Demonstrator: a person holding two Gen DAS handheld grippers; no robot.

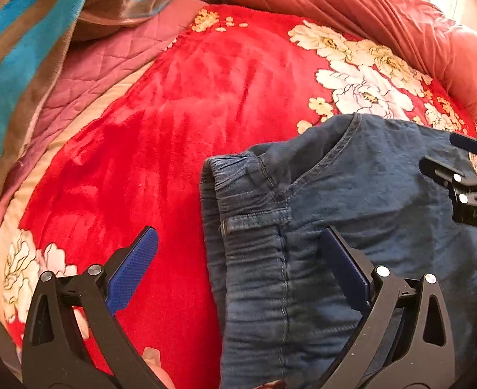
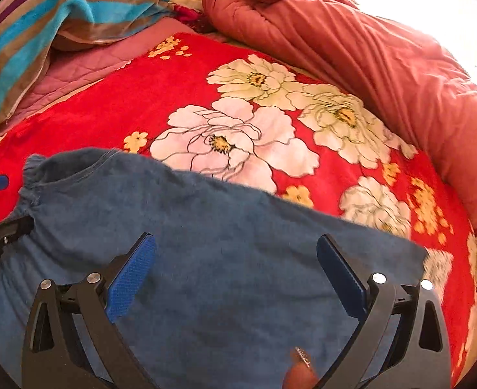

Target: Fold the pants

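Note:
Blue denim pants point(image 1: 351, 188) lie in a folded bundle on the red floral blanket point(image 1: 189, 113). Their gathered waistband point(image 1: 225, 194) points left. My left gripper point(image 1: 238, 233) is open and straddles the waistband edge: the left pad is over the blanket, the right pad over the denim. In the right wrist view the pants point(image 2: 222, 227) fill the lower half, and my right gripper point(image 2: 236, 239) hovers open above their middle with nothing between its pads. Each gripper shows in the other's view: the right gripper point(image 1: 442, 150) at the right edge, the left gripper point(image 2: 2, 202) at the left edge.
A blue-and-brown striped blanket point(image 2: 60, 9) is heaped at the back left over a pink quilted sheet point(image 2: 86, 68). A bulky rust-red quilt point(image 2: 351, 42) runs along the back and right side. A person's fingertip point(image 2: 298, 372) shows at the bottom edge.

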